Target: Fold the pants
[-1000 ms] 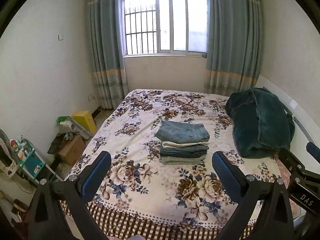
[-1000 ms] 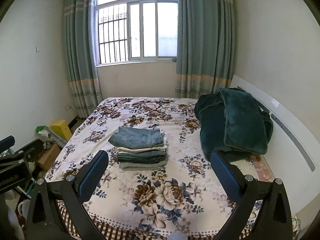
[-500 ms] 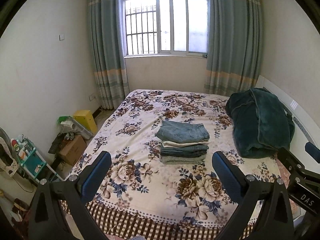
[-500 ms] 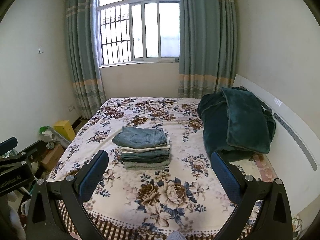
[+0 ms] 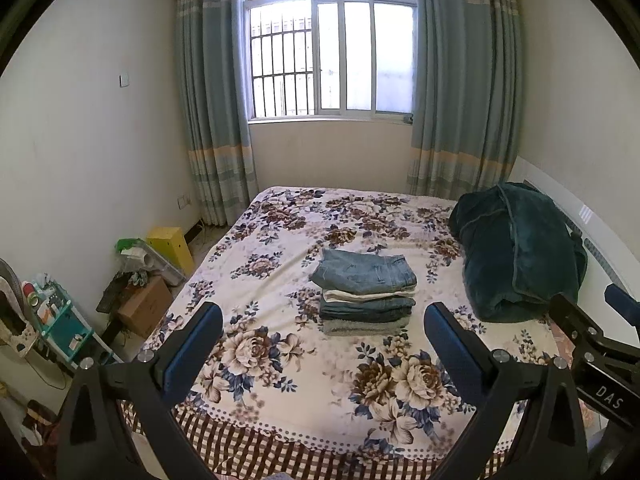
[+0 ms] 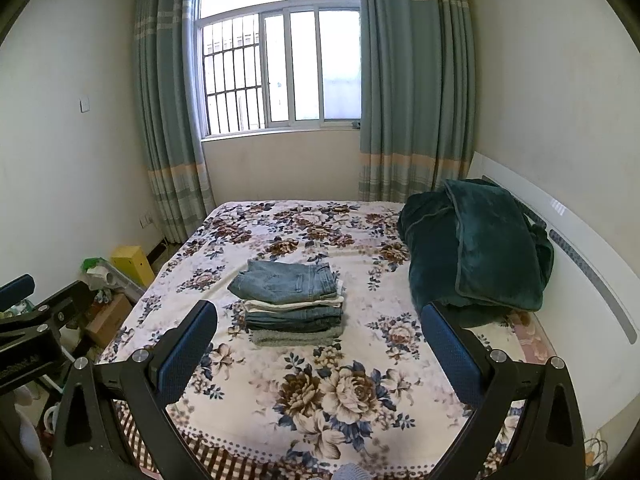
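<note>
Both grippers, left gripper [image 5: 322,334] and right gripper [image 6: 320,330], remain spread and empty, merely drifting; folded pants stack [image 5: 364,292] undisturbed mid-bed, folding apparently complete.

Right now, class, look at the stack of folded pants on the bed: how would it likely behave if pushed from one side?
The stack of folded pants would probably shear, since its layers lie loose and uneven. The top jeans already overhang, so they may slide first. The soft bed likely gives underneath, so expect dragging.
</note>
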### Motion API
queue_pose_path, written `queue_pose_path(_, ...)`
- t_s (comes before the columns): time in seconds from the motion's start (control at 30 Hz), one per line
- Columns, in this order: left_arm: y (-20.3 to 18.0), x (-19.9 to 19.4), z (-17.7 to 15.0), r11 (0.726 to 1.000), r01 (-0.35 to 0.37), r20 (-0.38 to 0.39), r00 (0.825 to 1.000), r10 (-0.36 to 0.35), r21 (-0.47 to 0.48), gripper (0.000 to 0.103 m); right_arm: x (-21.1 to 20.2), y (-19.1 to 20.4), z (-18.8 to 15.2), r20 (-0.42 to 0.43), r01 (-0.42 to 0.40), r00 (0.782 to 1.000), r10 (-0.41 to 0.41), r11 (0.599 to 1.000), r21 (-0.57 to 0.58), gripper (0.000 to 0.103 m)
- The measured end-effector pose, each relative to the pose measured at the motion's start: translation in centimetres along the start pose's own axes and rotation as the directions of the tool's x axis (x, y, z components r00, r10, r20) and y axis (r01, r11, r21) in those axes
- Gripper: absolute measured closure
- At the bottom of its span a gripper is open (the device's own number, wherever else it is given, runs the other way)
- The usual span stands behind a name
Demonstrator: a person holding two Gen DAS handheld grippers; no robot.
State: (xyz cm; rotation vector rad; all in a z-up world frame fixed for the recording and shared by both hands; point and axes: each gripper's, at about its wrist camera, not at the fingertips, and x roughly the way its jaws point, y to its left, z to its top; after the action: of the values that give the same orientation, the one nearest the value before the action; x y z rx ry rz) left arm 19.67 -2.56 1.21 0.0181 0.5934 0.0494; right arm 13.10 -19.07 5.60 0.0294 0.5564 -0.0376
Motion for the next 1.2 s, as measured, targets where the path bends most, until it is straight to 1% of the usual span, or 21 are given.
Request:
queue_pose_path(0.33, 0.1, -0.1, 0.0, 1.0, 0.001, 0.0, 1.0, -0.001, -0.001, 0.0, -0.1, 0.7, 0.4, 0.005, -0.017, 1.0, 0.017, 1.0, -0.006, 0.0)
queue_pose_path(0.67, -0.5, -0.6, 0.1, 1.0, 0.002, 0.006, 1.0, -0.002, 0.001, 0.0, -0.3, 0.7, 0.2, 0.004, -0.023, 1.0, 0.023, 1.0, -0.002, 0.0)
queue_pose_path(0.87, -0.5, -0.7, 0.0, 1.0, 0.004, 0.006, 1.0, -0.004, -0.001, 0.0, -0.6, 1.4, 0.0, 0.009, -0.031, 0.999, 0.031, 1.0, -0.005, 0.0)
queue_pose_path(1.2, -0.6, -0.7, -0.1, 1.0, -0.001, 0.009, 1.0, 0.001, -0.004, 0.0, -0.8, 1.3, -0.2, 0.012, -0.032, 0.999, 0.032, 0.999, -0.002, 0.0)
